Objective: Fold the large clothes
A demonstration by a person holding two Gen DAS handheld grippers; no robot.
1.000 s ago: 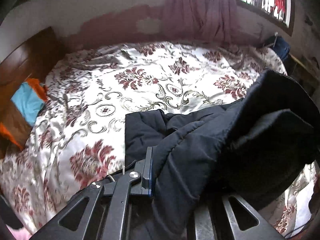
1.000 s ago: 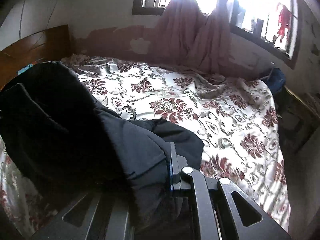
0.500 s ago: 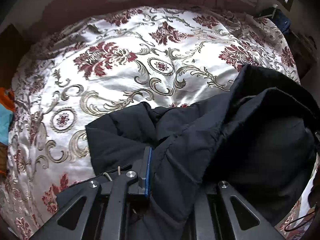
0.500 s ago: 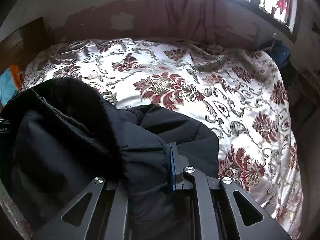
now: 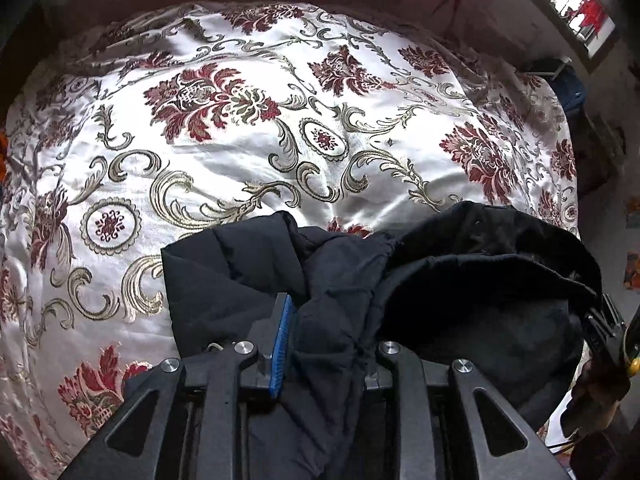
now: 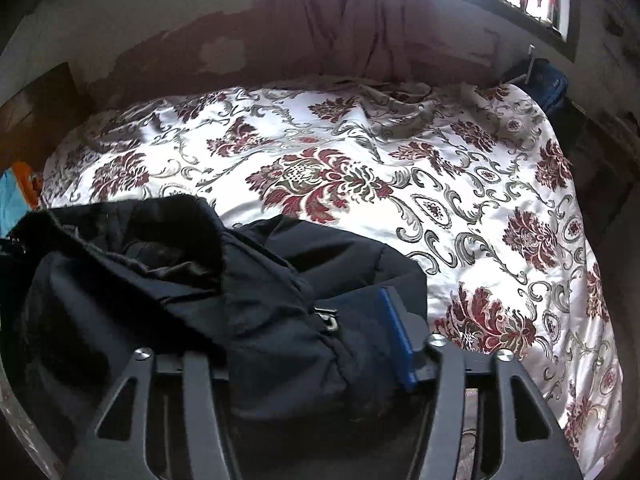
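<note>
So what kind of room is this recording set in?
Most likely a home bedroom: a bed covered with a white satin bedspread with red floral pattern, a wooden headboard, and a dusty-pink curtain hanging below a window.

Both handheld grippers point forward and down, the left gripper [image 5: 326, 344] with its jaws clamped on a bunched fold of the dark jacket [image 5: 340, 280], the right gripper [image 6: 340, 344] likewise closed on padded fabric bulging between its fingers.
</note>
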